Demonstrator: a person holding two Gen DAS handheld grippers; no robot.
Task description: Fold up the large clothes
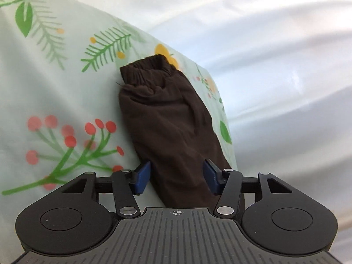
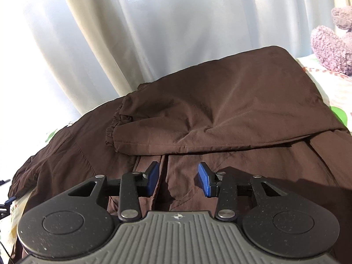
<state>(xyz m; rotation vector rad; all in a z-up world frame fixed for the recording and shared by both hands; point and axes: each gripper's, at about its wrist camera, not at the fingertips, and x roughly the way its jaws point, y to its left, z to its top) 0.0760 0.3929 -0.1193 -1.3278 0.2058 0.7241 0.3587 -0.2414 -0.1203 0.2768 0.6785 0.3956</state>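
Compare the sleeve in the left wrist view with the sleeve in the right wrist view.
The left-view sleeve lies stretched out on the leaf-print sheet, away from the camera; the right-view sleeve is folded across the jacket body. The left-view sleeve looks rumpled, the right-view sleeve flatter. Both are dark brown with gathered cuffs.

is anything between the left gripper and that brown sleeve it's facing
Nothing visible. The left gripper has its jaws apart with the brown sleeve lying directly between and beyond its fingers on the floral sheet; the path is clear.
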